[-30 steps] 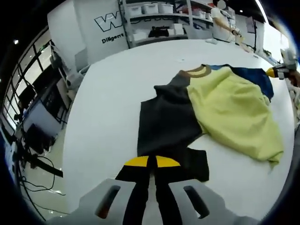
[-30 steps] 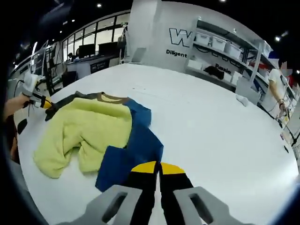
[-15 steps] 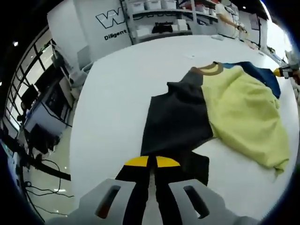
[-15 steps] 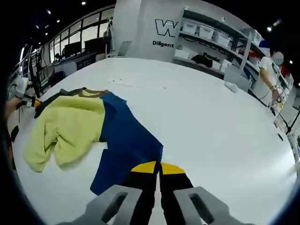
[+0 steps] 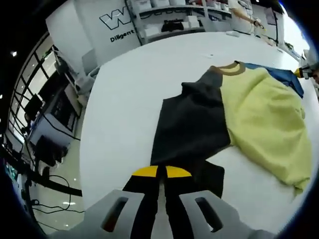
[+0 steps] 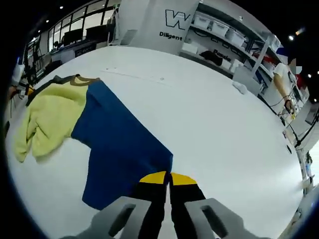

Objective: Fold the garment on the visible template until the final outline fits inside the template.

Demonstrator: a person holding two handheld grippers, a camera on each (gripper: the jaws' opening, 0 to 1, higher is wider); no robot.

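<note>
With both grippers clamped on sleeve ends, left gripper (image 5: 160,175) on grey sleeve (image 5: 192,127), right gripper (image 6: 167,180) on blue sleeve (image 6: 117,147), pull apart evenly so the yellow body (image 5: 261,119), frame right, flattens.

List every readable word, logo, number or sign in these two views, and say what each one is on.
"W", the start of a large outlined logo, cut off: on the white wall panel behind the table, seen in both views.
"Diligent", the start of a cut-off line beneath that logo: same panel.
Dark lettering on the shelf unit edge: too blurred to read.
Garment: no text visible.
</note>
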